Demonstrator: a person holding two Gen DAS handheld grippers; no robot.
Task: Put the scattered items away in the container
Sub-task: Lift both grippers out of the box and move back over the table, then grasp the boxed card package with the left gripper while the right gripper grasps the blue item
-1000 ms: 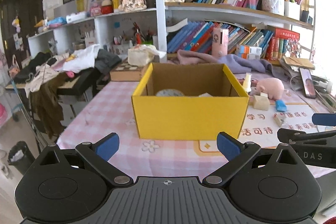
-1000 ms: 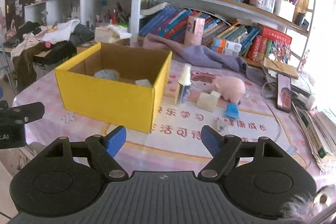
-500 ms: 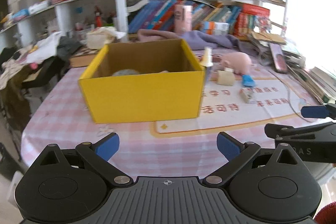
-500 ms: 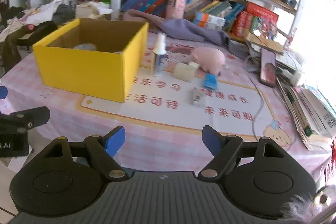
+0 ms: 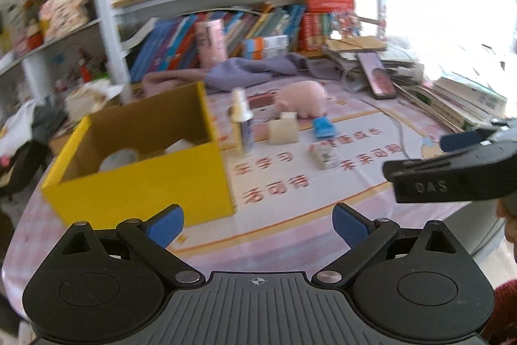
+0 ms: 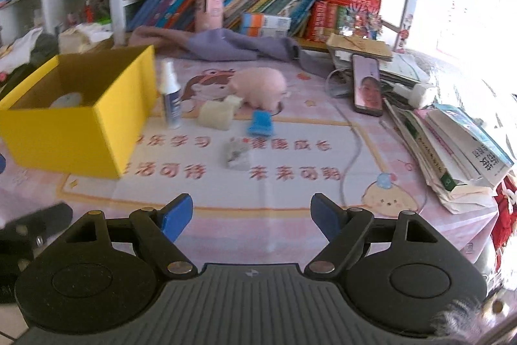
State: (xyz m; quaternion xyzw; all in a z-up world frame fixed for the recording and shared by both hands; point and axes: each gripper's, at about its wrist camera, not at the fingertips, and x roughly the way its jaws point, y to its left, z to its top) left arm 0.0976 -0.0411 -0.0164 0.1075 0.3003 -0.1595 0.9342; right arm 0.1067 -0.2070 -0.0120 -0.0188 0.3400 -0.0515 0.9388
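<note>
The left hand-held gripper [image 5: 258, 221] hovers level above the near edge of the worktop [image 5: 284, 235], its fingers spread wide and holding nothing. The right hand-held gripper [image 6: 252, 217] hangs likewise, fingers apart and empty. The yellow box [image 6: 80, 125] stands at left; beside it stand a spray bottle [image 6: 170, 96], a pink pig [image 6: 258, 84], a foam block [image 6: 216, 114], a blue piece [image 6: 260, 123] and a small packet [image 6: 237, 155].

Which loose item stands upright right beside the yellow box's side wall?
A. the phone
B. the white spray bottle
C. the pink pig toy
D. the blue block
B: the white spray bottle stands upright on the mat next to the yellow box, while the pink pig toy, blue block and phone sit farther out.
</note>
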